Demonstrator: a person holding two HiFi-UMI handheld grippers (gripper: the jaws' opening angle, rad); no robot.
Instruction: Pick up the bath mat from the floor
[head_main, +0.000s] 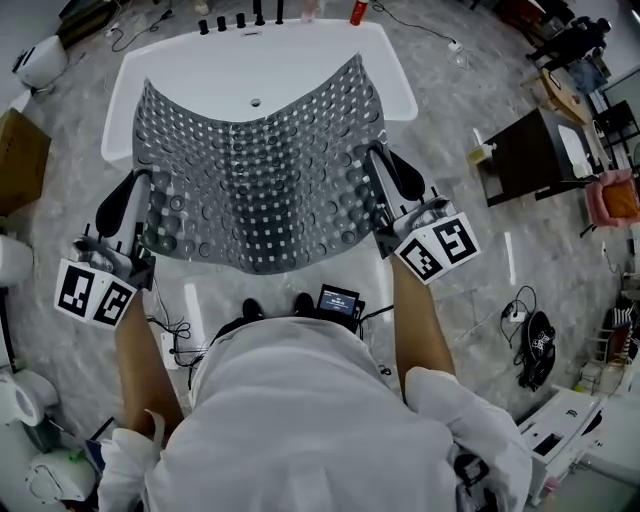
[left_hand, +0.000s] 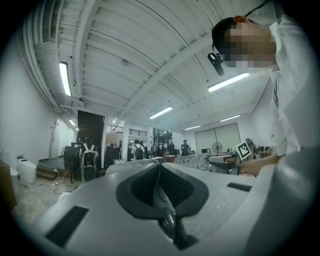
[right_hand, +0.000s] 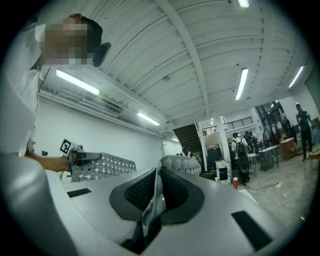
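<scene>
**Bath mat (head_main: 255, 175) lifted, pinched at both side edges**

Head view: the grey studded mat hung at my 12 o'clock, spread wide and sagging in the middle, with the white bathtub (head_main: 400, 95) under and beyond it. It looked clear of the marble floor (head_main: 470, 270).

Left claw (head_main: 150, 188) sat on the mat's 9 o'clock edge. Its own view showed the jaws drawn together with a thin lip of mat nipped between the pads. Right claw (head_main: 376, 160) sat on the 3 o'clock edge, also closed, with a folded strip of mat plainly caught between its pads. Both claws pointed roughly level, toward 12 o'clock.

Judgement: the pick-up proper was done, and the step in hand was carrying the mat without losing it.

How to do it well:
- The bite on each side was shallow and the mat seemed floppy and heavy for its thickness. Both clamps needed to be firm, with no easing of either.
- Raise both hands evenly; one side lagging would load the other pinch and could peel it out.
- Keep the claws apart enough to limit the sag, but not so taut that the edge dragged through the pads.
- Mind the hanging 6 o'clock hem near the bathtub rim.
</scene>
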